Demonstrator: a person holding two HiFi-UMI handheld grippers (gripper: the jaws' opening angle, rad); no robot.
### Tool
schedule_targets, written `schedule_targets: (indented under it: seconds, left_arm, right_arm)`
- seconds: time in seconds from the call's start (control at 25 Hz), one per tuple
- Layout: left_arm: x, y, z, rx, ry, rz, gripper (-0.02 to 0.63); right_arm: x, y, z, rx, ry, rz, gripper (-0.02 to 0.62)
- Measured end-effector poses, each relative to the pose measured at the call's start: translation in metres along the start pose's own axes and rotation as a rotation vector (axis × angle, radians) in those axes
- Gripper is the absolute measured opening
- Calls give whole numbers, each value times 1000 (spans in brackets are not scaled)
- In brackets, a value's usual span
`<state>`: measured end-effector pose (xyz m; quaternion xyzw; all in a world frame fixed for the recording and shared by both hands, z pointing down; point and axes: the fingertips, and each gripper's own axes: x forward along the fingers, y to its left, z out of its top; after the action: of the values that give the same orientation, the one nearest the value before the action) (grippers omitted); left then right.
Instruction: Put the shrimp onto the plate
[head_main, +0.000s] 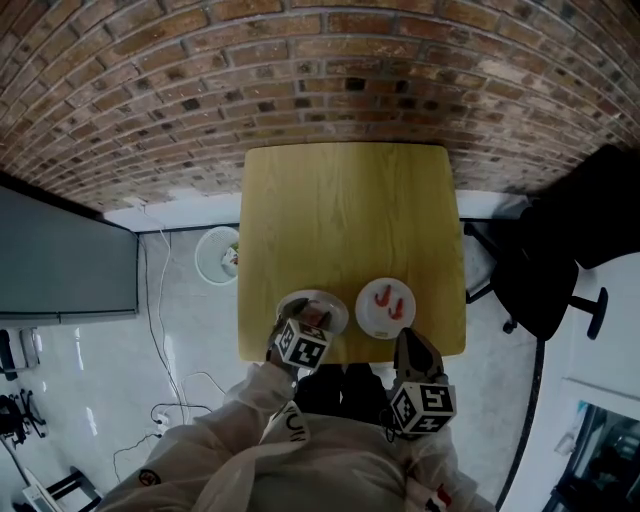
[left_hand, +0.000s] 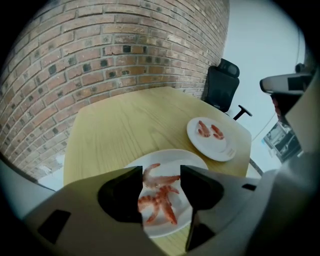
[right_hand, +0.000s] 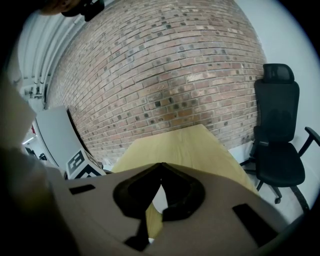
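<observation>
Two white plates sit near the front edge of the yellow wooden table (head_main: 345, 210). The left plate (head_main: 335, 312) (left_hand: 200, 164) holds a pile of pink shrimp (left_hand: 159, 196). My left gripper (head_main: 312, 318) (left_hand: 161, 172) hovers just above that pile, jaws open, with the shrimp seen through the gap and nothing gripped. On the right plate (head_main: 372, 318) (left_hand: 220, 147) lie two shrimp (head_main: 390, 302) (left_hand: 210, 130). My right gripper (head_main: 407, 338) (right_hand: 161, 166) hangs at the table's front edge, just right of the right plate, shut and empty.
A black office chair (head_main: 545, 270) (left_hand: 221, 90) (right_hand: 277, 130) stands right of the table. A white bin (head_main: 218, 255) and cables lie on the floor to the left, beside a grey cabinet (head_main: 60, 260). A brick wall (right_hand: 165, 75) runs behind the table.
</observation>
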<state>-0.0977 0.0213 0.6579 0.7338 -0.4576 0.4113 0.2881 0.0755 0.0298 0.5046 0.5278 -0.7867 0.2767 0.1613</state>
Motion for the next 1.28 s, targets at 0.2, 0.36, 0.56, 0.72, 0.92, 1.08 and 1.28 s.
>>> schedule_targets:
  seconds: [0.2, 0.36, 0.56, 0.72, 0.92, 1.08, 1.28]
  left_arm:
    - [-12, -10, 6, 38, -25, -6, 233]
    - [-19, -22, 13, 61, -34, -12, 233]
    - [-18, -45, 27, 83, -35, -29, 233]
    - [-11, -64, 40, 101, -34, -37, 233]
    - [1, -85, 51, 126, -19, -54, 233]
    - [12, -99, 57, 140, 0, -69, 233]
    - [25, -110, 63, 151, 20, -68, 233]
  right_arm:
    - [-14, -2, -4, 10, -25, -14, 23]
    - [-22, -8, 1, 16, -47, -17, 23]
    - [-26, -24, 9, 23, -53, -14, 23]
    - [-27, -42, 14, 32, -56, -15, 23]
    - [-27, -67, 15, 50, -50, -19, 23]
    - [-28, -83, 15, 69, -45, -24, 23]
    - [-29, -103, 15, 86, -44, -33, 23]
